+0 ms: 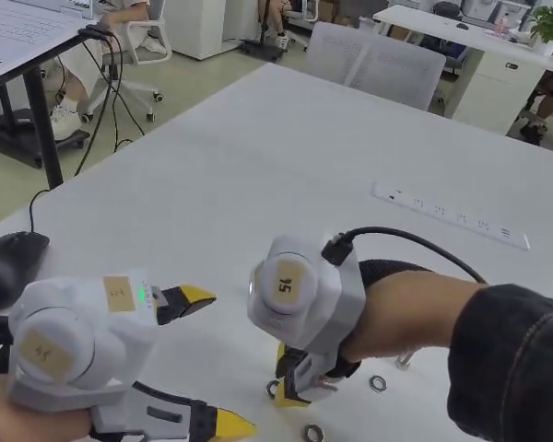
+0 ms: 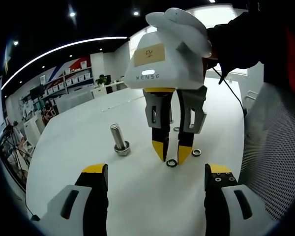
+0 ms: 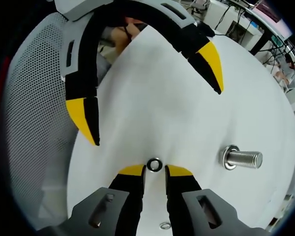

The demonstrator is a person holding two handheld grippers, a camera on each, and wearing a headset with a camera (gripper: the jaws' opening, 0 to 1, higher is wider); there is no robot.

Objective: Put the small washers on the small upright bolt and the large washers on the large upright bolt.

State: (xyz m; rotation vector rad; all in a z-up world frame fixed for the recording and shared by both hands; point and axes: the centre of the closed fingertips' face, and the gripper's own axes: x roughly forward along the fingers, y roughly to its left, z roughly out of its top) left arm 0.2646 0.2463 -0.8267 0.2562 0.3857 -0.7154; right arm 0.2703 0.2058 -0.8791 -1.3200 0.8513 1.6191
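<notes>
The right gripper (image 3: 156, 172) has its yellow fingertips (image 3: 132, 171) only a narrow gap apart. A washer (image 3: 154, 164) lies flat on the white table (image 3: 152, 123) right at the mouth of that gap, with one tip on each side of it. The gap looks a little wider than the ring, so the washer is framed rather than pinched. Whether either tip touches it cannot be told.

In the left gripper view this gripper points steeply down, with the same washer on the table just under its tips. A dark sleeve (image 1: 511, 354) leads away from it to the near right.

A second washer (image 1: 378, 383) lies on the table just to the right of the right gripper. A third washer (image 1: 313, 431) lies nearer the table's near edge.

The upright bolt (image 2: 119, 139) stands on its wide base near the right gripper, apart from the tips, with its threaded shank pointing up. Whether the ring at its foot is a washer or part of the bolt is unclear.

The left gripper (image 2: 156, 170) is at the near left, with its jaws spread wide and nothing between them. It is aimed across the table at the right gripper.

Farther out, a white power strip (image 1: 452, 216) lies toward the far right of the table. A black mouse (image 1: 5, 262) sits at its left edge.
</notes>
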